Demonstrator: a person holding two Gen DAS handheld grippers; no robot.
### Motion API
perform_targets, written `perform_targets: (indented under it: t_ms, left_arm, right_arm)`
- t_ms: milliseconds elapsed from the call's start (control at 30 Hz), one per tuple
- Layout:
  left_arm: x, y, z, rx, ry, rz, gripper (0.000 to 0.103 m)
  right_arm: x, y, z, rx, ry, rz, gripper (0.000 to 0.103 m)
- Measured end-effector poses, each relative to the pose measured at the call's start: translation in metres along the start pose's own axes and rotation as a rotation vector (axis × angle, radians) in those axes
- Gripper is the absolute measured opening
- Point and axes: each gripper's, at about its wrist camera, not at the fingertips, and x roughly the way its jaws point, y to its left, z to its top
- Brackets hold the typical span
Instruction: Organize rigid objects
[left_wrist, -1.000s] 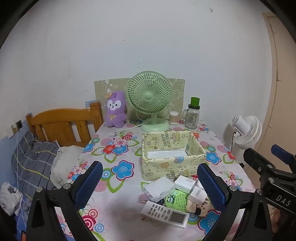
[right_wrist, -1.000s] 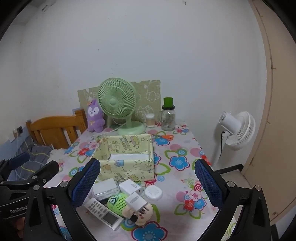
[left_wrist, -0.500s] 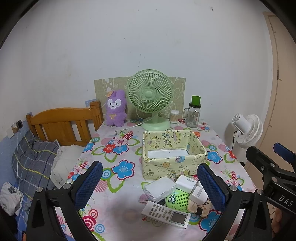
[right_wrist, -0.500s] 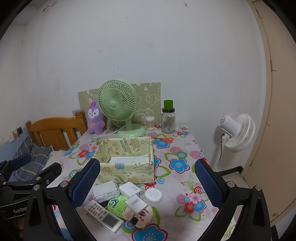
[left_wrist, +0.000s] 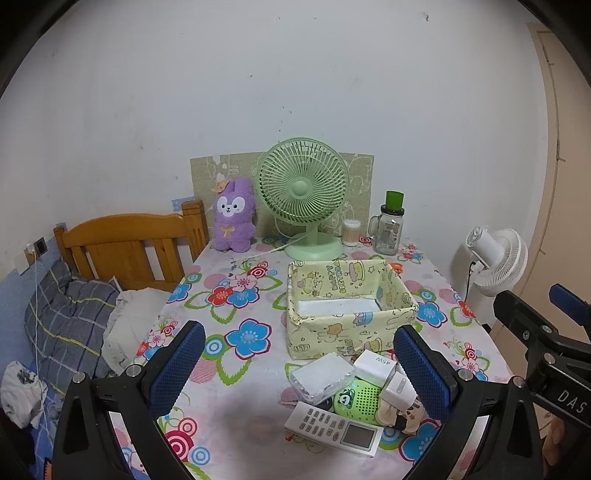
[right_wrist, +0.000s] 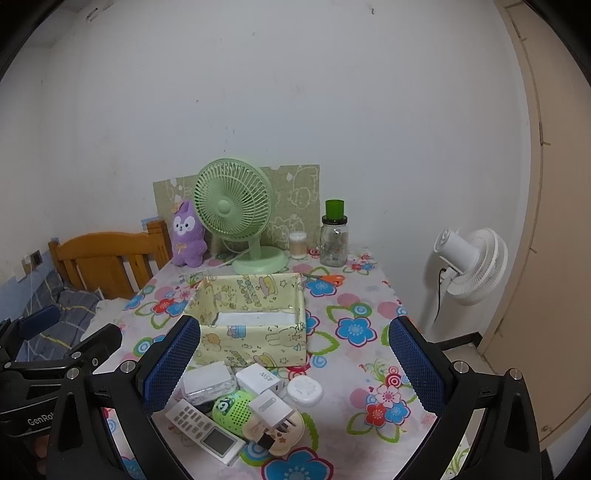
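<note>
The small rigid things, among them a white remote (left_wrist: 334, 430), a green speaker (left_wrist: 356, 398), a white charger (right_wrist: 260, 377) and a round white case (right_wrist: 304, 391), lie in a heap on the flowered worktop (left_wrist: 236, 295), just in front of the yellow fabric box (left_wrist: 347, 295). The box seems nearly empty, so I judge almost all sorting is left. The left gripper (left_wrist: 299, 369) and right gripper (right_wrist: 291, 365) hover above, jaws wide, holding nothing.
</note>
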Motion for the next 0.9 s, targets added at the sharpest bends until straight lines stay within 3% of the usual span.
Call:
perform_targets:
  t_ms: [367,900]
  left_arm:
    - [0.003,0.002,0.002,-0.005,0.009,-0.006,0.103]
    - [0.011,0.001,-0.004,-0.005,0.03,-0.001,0.103]
  right_arm:
    - [-0.001,0.005,-0.002,-0.023,-0.012,-0.047,0.103]
    - [0.007,0.002,-0.004,-0.002,0.03,-0.017,0.103]
